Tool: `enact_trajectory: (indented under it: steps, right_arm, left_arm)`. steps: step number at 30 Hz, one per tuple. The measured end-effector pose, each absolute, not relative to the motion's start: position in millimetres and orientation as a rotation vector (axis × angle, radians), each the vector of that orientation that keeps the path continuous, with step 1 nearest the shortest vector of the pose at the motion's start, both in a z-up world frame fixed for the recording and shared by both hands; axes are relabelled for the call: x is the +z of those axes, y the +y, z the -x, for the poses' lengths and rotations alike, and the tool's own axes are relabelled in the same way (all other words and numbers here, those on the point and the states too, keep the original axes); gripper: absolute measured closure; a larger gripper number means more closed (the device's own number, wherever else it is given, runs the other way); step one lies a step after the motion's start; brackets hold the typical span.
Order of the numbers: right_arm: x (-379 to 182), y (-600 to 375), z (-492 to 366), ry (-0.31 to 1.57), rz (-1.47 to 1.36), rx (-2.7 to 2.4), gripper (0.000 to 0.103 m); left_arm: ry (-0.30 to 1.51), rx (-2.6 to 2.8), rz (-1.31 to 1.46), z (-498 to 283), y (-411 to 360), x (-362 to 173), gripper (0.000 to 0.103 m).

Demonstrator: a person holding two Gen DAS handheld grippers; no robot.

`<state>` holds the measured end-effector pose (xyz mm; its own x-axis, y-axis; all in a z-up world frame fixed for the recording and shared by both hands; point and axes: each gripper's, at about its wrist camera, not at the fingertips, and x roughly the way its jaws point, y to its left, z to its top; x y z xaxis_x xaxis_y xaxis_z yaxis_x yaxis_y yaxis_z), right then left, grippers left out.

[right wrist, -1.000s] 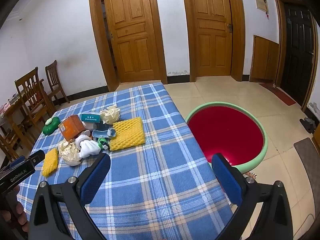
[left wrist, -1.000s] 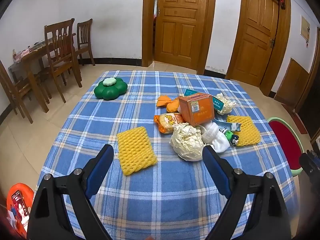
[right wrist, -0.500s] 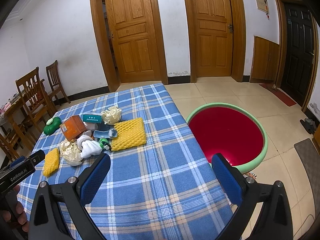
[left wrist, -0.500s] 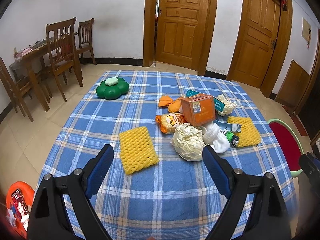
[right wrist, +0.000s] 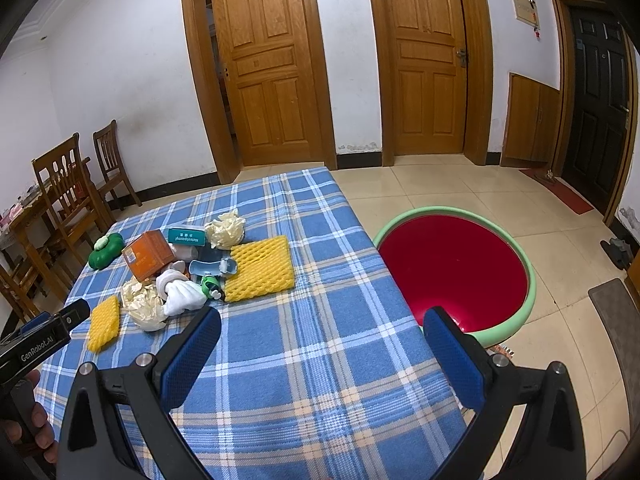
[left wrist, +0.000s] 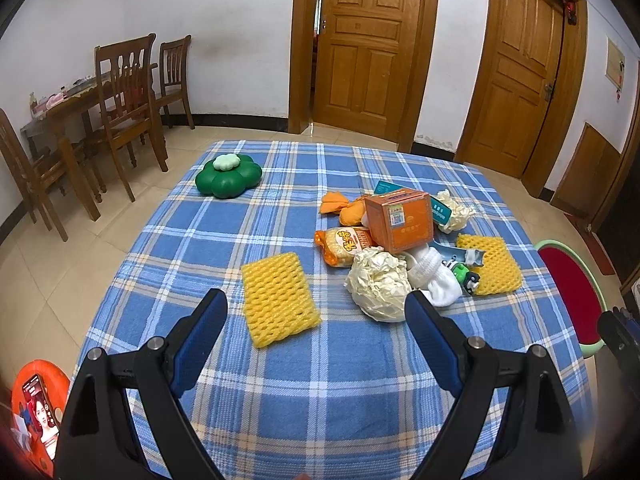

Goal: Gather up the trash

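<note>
Two views split the scene: only the right wrist shows the whole red tub [right wrist: 452, 272] beside the plaid desk [right wrist: 300, 340], the left wrist just its edge, while each empty hand-held gripper, left [left wrist: 316, 320] and right [right wrist: 320, 334], gapes wide short of the trash pile [left wrist: 400, 240].

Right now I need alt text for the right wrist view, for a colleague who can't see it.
The open, empty right gripper hovers over a blue plaid table, with a pile of trash lying far left. A red basin with a green rim sits on the tiled floor off the table's right edge.
</note>
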<state>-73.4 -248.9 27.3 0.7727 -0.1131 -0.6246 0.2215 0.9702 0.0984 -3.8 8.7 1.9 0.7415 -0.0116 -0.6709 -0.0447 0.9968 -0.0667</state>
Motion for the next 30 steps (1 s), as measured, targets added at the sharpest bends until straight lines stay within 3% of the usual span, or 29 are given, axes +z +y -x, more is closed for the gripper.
enact_trajectory:
  steps: [30]
  right_arm:
    - [27.2, -248.5, 72.9, 0.664, -0.17, -0.182, 0.0]
  left_arm:
    - [0.735, 0.017, 0.084, 4.6, 11.7, 2.3, 0.013]
